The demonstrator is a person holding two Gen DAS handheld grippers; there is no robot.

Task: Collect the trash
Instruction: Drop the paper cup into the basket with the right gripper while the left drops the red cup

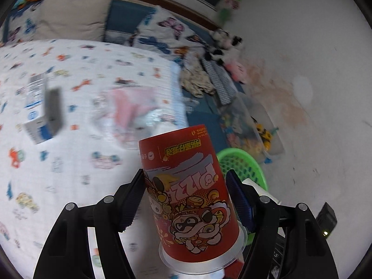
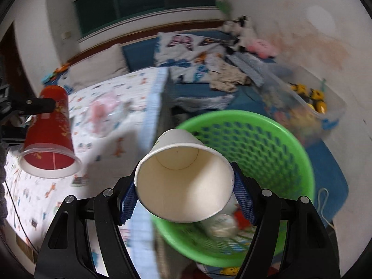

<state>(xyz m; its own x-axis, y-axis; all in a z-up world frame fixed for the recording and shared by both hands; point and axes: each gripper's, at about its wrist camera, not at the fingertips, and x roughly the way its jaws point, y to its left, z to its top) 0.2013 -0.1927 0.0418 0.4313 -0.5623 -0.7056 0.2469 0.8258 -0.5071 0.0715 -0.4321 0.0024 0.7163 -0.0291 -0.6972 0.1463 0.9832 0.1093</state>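
Green plastic, perforated all round, forms the laundry-style basket standing on the floor beside a bed, and it already holds crumpled scraps, among them something white and something red, too blurred to name. Directly in front of its near rim, the right gripper clasps a white paper cup between its blue ribbed pads, the cup's open mouth turned toward the camera and its inside bare. The left gripper is clenched on a red cup held upside down, its clear plastic lid nearest the lens; the printed wrap shows cartoon raccoon-like figures and large lettering that reads "PIZZA" inverted (a line of yellow Chinese characters above it is too small to make out). In the right wrist view the same red cup hangs at the left, over the bed, pinched by a black finger. On the bed's white sheet, patterned with small orange and blue figures, lie a white and blue carton with fine print that cannot be read and a clear plastic bag with something pink inside. Beyond the sheet are a butterfly-print pillow, loose clothing, black-and-white and pink soft toys, and a clear storage bin holding yellow toys, set against a stained white wall. Blue mats cover the floor, and a dark window reflects a ceiling light.
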